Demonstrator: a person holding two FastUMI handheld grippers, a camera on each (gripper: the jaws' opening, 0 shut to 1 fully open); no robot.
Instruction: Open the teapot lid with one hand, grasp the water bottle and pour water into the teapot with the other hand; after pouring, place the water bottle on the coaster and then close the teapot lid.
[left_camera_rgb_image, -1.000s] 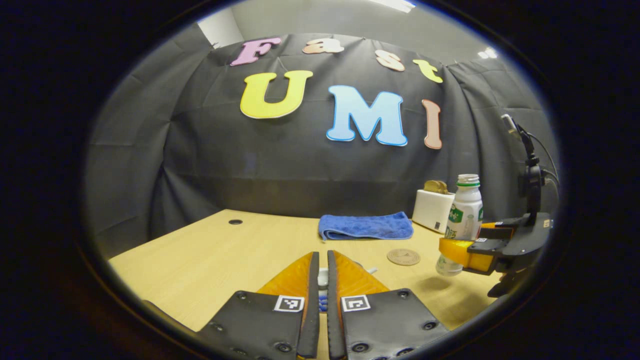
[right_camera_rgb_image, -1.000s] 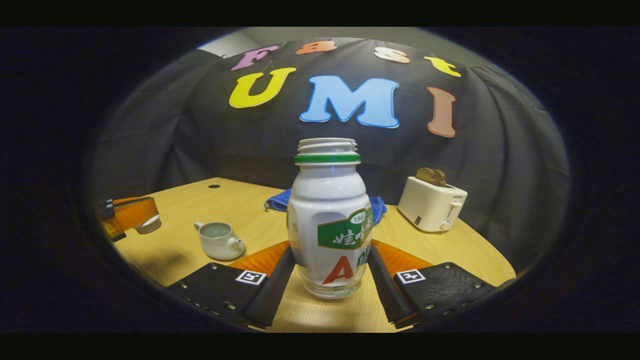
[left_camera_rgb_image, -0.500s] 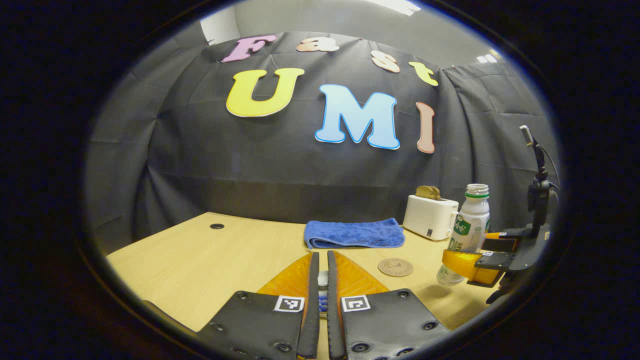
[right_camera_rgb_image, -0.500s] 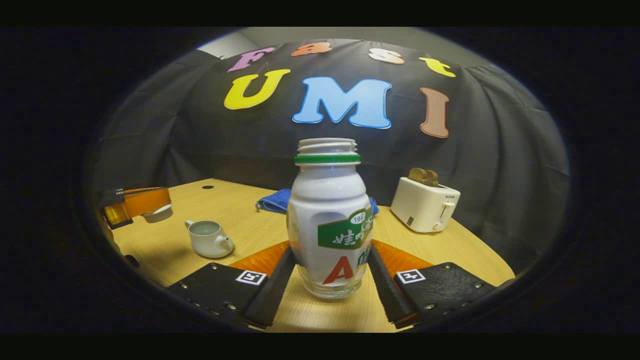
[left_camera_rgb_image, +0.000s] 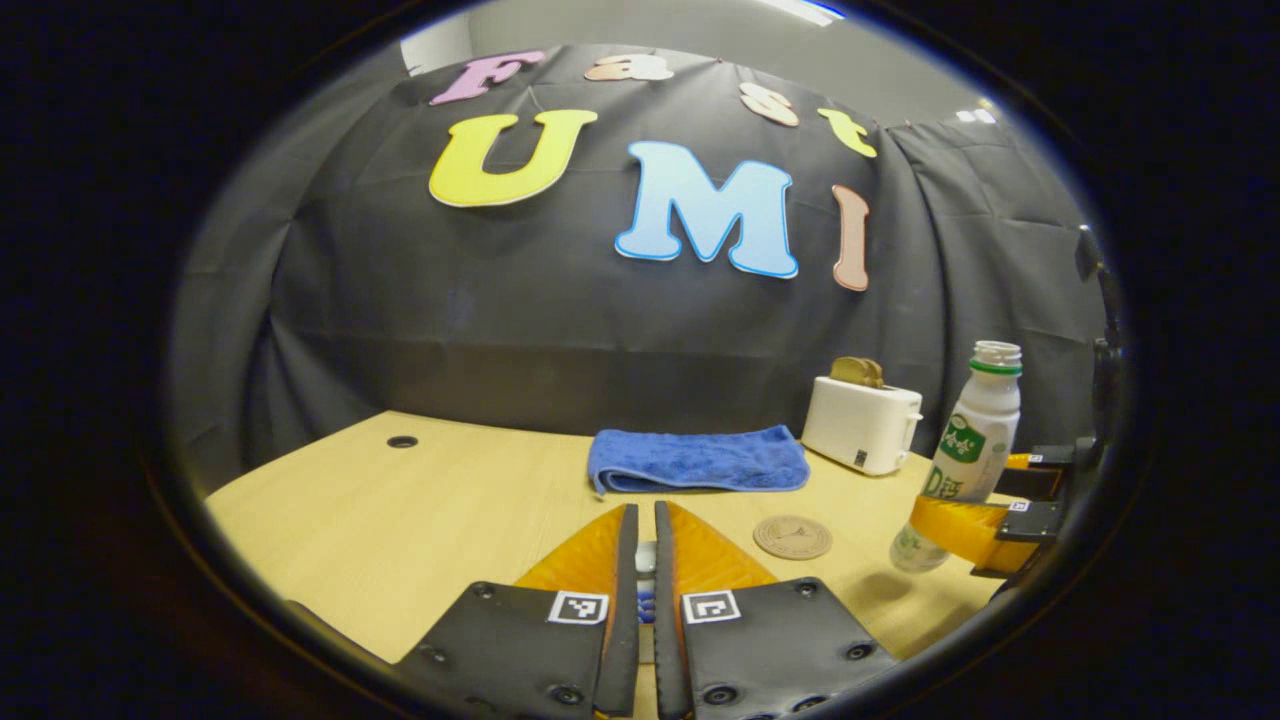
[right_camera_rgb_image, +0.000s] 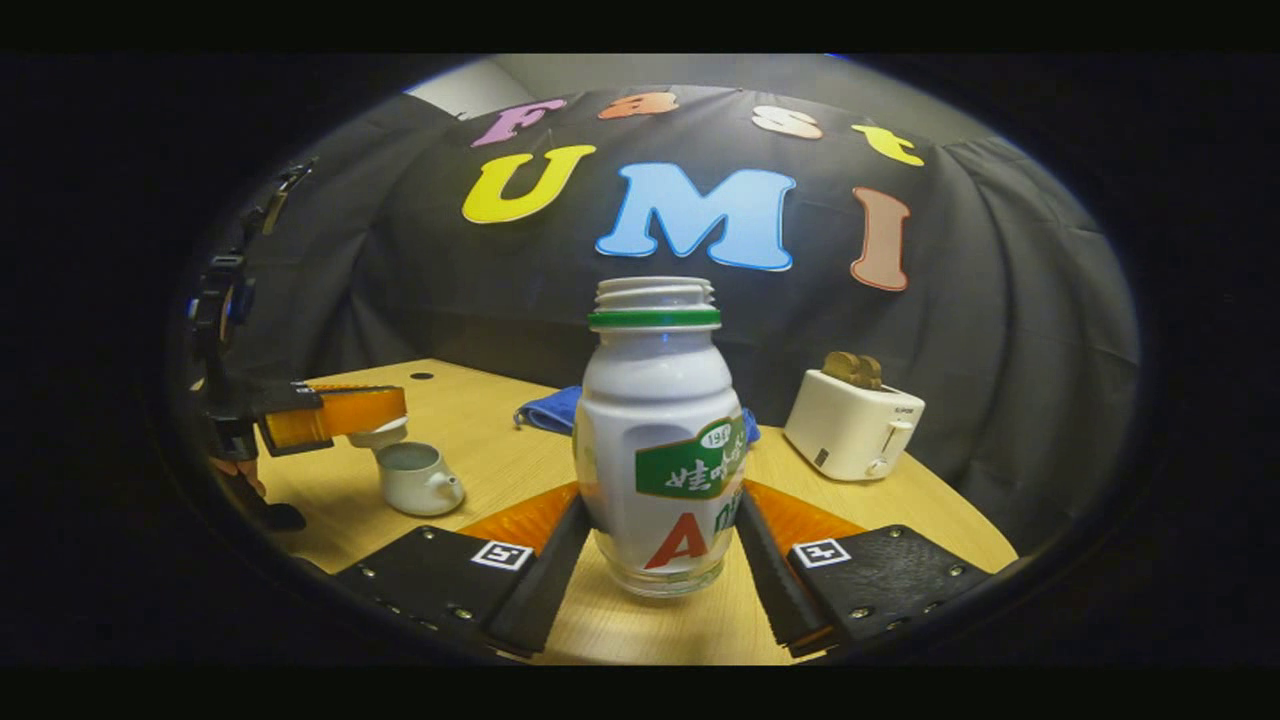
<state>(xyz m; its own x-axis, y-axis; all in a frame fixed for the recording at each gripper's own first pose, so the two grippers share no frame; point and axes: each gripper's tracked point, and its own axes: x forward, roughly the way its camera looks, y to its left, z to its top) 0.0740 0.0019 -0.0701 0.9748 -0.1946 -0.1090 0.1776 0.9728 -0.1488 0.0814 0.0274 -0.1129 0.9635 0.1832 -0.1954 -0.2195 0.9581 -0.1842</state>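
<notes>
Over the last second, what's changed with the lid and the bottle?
The left gripper, shut on the lid, has carried it from well left of the teapot to just above its open top. The right gripper stayed shut on the water bottle, upright and uncapped. The coaster, towel and toaster look unmoved.

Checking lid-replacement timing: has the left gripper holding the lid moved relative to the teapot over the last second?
Yes. In the right gripper view the left gripper with the lid has closed in from the teapot's left to just above its open mouth.

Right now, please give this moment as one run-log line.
left gripper: shut on teapot lid, above open teapot | right gripper: shut on water bottle, upright | coaster: bare
</notes>
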